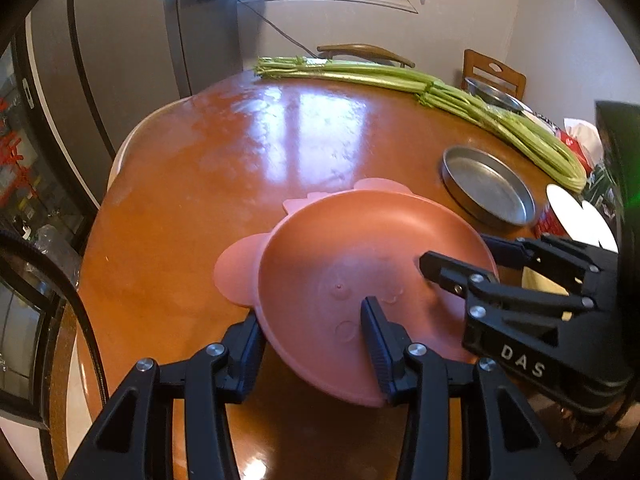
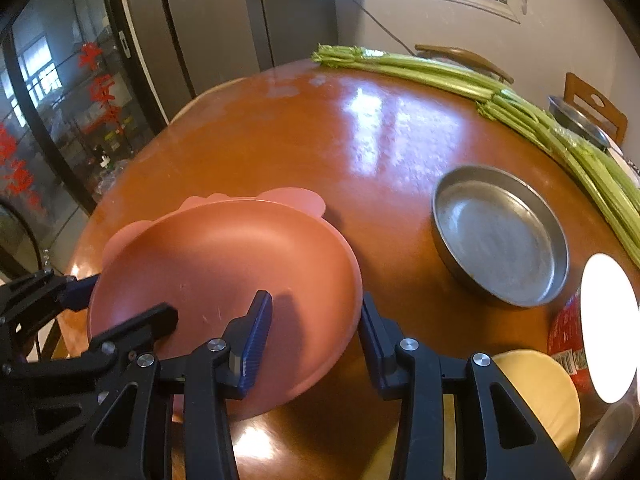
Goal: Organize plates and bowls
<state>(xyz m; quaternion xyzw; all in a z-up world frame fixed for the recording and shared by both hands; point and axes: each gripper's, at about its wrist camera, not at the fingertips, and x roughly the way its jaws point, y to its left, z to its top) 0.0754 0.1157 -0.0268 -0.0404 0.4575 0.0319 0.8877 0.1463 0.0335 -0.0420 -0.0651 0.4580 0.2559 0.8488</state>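
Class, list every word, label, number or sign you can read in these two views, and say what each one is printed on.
"DAS": white letters on the black body of the right tool.
Red characters on the glass door: too blurred to read.
Print on the red packet: too small to read.
Nothing is written on the pink plate.

Left hand-held gripper (image 1: pixel 314 344) straddles the pink bowl's (image 1: pixel 348 264) rim, right hand-held gripper (image 1: pixel 456 258) opposite

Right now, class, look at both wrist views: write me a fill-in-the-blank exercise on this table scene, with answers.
1. Both grippers straddle the rim of the ____ plate.
2. The round pan is made of ____.
3. The long green stalks at the far edge of the table are ____.

Answers: pink; metal; celery
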